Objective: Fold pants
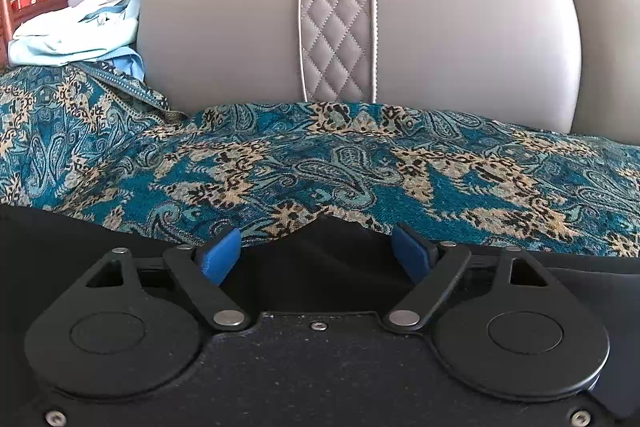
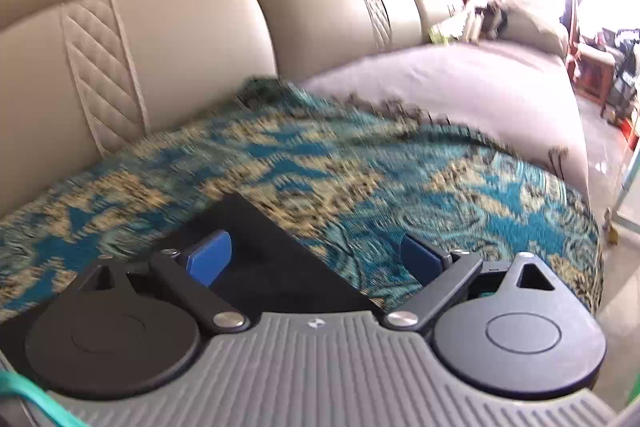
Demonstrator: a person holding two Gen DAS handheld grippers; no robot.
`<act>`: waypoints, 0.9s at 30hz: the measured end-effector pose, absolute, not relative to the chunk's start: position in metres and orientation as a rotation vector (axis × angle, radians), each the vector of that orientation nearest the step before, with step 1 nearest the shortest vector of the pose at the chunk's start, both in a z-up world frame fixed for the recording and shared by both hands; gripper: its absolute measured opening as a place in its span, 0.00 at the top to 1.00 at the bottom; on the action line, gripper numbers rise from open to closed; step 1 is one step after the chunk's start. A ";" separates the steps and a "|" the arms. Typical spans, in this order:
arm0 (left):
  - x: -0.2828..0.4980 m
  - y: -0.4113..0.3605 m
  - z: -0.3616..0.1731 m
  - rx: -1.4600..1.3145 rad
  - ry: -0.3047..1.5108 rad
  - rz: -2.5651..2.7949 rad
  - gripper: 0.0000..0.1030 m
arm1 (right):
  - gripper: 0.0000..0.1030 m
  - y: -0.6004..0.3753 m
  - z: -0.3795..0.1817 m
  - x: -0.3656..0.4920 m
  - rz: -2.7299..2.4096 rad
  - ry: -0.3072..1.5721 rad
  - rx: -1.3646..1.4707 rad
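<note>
The black pants (image 1: 320, 255) lie on a teal and tan patterned throw (image 1: 320, 155) over the sofa seat. In the left wrist view my left gripper (image 1: 318, 251) is open, its blue pads on either side of a raised peak of the pants' edge, close above the cloth. In the right wrist view my right gripper (image 2: 316, 257) is open over a corner of the pants (image 2: 264, 251); the left pad is over the black cloth, the right pad over the throw (image 2: 360, 179). That view is motion-blurred.
A beige leather sofa back (image 1: 440, 27) rises right behind the throw. Light blue clothes (image 1: 80, 31) are piled at the left. The bare grey seat cushion (image 2: 460, 83) extends right, with clutter and furniture (image 2: 600, 67) beyond.
</note>
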State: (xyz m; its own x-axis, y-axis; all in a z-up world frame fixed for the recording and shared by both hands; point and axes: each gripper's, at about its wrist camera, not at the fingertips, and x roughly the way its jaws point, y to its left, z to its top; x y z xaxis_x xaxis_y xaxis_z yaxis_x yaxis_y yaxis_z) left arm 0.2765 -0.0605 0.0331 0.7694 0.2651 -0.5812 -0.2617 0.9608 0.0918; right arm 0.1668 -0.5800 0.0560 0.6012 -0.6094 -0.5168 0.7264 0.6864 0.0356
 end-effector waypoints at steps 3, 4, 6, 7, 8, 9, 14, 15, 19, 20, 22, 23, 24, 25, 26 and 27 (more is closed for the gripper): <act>0.277 -0.060 0.033 0.001 0.632 0.296 0.16 | 0.05 -0.549 0.072 0.163 -0.677 0.433 0.220; 0.277 -0.061 0.034 0.007 0.632 0.301 0.16 | 0.05 -0.533 0.078 0.163 -0.623 0.414 0.206; 0.277 -0.063 0.038 0.027 0.641 0.289 0.16 | 0.05 -0.492 0.085 0.165 -0.460 0.394 0.173; 0.276 -0.063 0.042 0.046 0.646 0.266 0.16 | 0.05 -0.471 0.087 0.166 -0.372 0.397 0.151; 0.273 -0.064 0.047 0.058 0.648 0.241 0.17 | 0.05 -0.449 0.087 0.167 -0.289 0.405 0.123; 0.267 -0.064 0.054 0.045 0.637 0.218 0.17 | 0.05 -0.424 0.086 0.167 -0.213 0.415 0.089; 0.222 -0.067 0.082 0.008 0.550 0.046 0.31 | 0.21 -0.338 0.078 0.175 0.074 0.497 0.085; 0.216 -0.070 0.084 0.031 0.544 0.030 0.38 | 0.28 -0.327 0.074 0.180 0.105 0.527 0.093; 0.189 -0.090 0.074 0.163 0.518 -0.064 0.46 | 0.37 -0.285 0.060 0.192 0.177 0.577 -0.004; 0.185 -0.096 0.069 0.206 0.515 -0.076 0.46 | 0.37 -0.277 0.059 0.195 0.190 0.583 -0.031; 0.180 -0.106 0.056 0.271 0.527 -0.078 0.46 | 0.37 -0.268 0.054 0.202 0.202 0.597 -0.070; 0.180 -0.107 0.048 0.285 0.543 -0.076 0.46 | 0.37 -0.266 0.054 0.205 0.196 0.591 -0.090; 0.181 -0.108 0.042 0.289 0.560 -0.070 0.45 | 0.36 -0.265 0.053 0.208 0.191 0.588 -0.103; 0.178 -0.108 0.039 0.279 0.535 -0.062 0.45 | 0.36 -0.267 0.053 0.213 0.186 0.589 -0.093; 0.177 -0.107 0.036 0.279 0.521 -0.051 0.39 | 0.36 -0.272 0.053 0.219 0.178 0.591 -0.068; 0.177 -0.107 0.035 0.283 0.518 -0.037 0.36 | 0.36 -0.277 0.052 0.223 0.158 0.593 -0.055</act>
